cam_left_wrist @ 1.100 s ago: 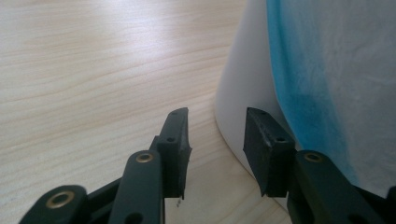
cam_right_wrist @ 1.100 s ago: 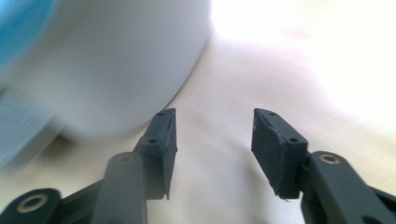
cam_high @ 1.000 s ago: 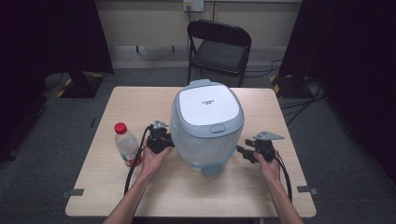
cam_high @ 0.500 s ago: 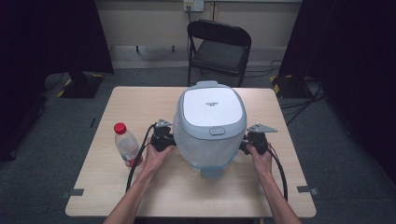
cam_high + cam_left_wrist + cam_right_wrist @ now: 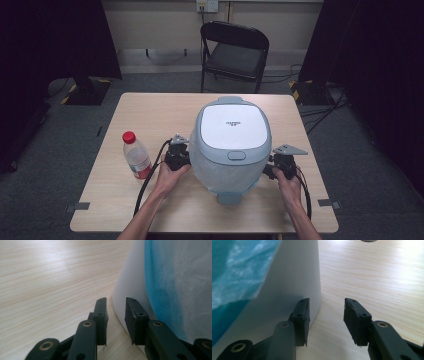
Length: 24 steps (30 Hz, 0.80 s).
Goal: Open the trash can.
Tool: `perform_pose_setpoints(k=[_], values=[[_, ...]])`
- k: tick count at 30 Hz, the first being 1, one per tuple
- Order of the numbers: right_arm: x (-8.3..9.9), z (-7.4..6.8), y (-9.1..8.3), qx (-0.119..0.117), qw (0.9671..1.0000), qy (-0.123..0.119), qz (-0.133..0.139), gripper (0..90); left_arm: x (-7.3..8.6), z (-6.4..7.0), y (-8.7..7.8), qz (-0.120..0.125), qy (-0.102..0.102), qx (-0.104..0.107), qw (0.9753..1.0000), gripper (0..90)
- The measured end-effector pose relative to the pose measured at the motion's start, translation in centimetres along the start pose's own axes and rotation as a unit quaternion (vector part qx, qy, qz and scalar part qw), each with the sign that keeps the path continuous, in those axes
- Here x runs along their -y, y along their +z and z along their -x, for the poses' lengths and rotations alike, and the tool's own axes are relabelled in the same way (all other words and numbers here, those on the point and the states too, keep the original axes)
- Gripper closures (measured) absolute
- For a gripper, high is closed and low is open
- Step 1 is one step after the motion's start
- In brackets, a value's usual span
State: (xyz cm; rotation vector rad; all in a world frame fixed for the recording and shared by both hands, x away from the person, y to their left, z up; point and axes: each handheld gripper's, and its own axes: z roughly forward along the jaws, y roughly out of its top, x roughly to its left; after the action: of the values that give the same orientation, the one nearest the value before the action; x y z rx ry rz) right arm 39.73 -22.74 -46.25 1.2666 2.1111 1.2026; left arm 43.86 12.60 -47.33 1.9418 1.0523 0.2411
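Observation:
A large pale-blue and white lidded appliance stands in the middle of the wooden table. My left gripper sits against its left side, low down, and my right gripper against its right side. In the left gripper view my left gripper is open with a narrow gap, its jaws beside the appliance's white base. In the right gripper view my right gripper is open wider, its left jaw close to the white wall. Nothing lies between either pair of jaws.
A clear plastic bottle with a red cap stands upright just left of my left hand. A black folding chair stands beyond the table's far edge. Cables trail from both grippers toward the near edge.
My right gripper has moved in from the right against the appliance's side. The appliance now sits a little nearer to me and to the right, and the left gripper has followed it.

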Motion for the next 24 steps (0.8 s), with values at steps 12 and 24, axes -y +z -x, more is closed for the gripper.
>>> perform_pose_setpoints(k=[12, 24], values=[[1.4, 1.2, 0.4, 0.028, 0.999, -0.004, -0.033, 34.4, 0.2, 0.4, -1.7, -0.003, 0.034, -0.029, 0.999, 47.2], [4.3, 1.2, -0.2, 0.056, 0.9959, -0.022, -0.068, 30.8, -0.1, 1.5, -6.5, 0.018, 0.032, -0.03, 0.9989, 42.9]])
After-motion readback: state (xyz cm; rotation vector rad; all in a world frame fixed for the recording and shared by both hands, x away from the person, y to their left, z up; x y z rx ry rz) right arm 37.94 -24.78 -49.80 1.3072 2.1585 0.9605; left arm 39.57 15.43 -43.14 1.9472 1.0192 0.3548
